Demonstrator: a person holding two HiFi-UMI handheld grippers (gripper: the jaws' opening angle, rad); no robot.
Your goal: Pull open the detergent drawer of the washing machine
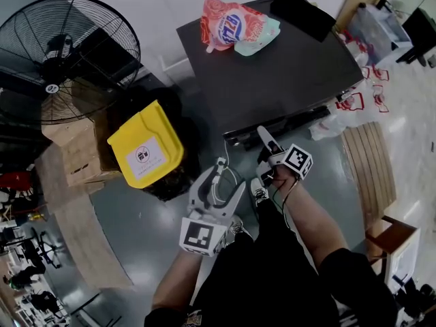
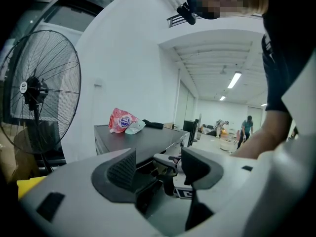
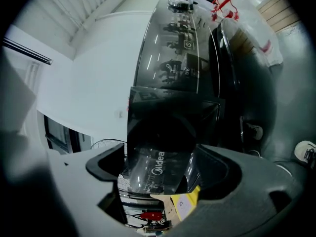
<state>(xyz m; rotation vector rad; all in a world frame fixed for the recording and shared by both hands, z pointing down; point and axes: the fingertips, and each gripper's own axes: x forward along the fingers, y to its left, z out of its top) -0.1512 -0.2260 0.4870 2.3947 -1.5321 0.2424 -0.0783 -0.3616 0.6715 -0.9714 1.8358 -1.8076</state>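
The dark washing machine (image 1: 272, 73) stands ahead of me, and its glossy control panel (image 3: 177, 48) fills the right gripper view, turned on its side. The detergent drawer (image 3: 160, 159), with light lettering on its shiny front, sticks out toward the camera. My right gripper (image 3: 163, 169) is open, its pads (image 3: 112, 163) wide apart on either side of the drawer front and not pressing it. From above, the right gripper (image 1: 263, 161) sits at the machine's front edge. My left gripper (image 1: 228, 176) hangs just to its left; seen along its own jaws, the left gripper (image 2: 158, 169) is open and empty.
A red and white detergent bag (image 1: 231, 22) and a dark cloth (image 1: 303, 12) lie on the machine's top. A yellow-lidded bin (image 1: 145, 147) and a cardboard box (image 1: 82, 155) stand left of the machine. A big black fan (image 1: 65, 53) is further left. Wooden furniture (image 1: 371, 162) is at the right.
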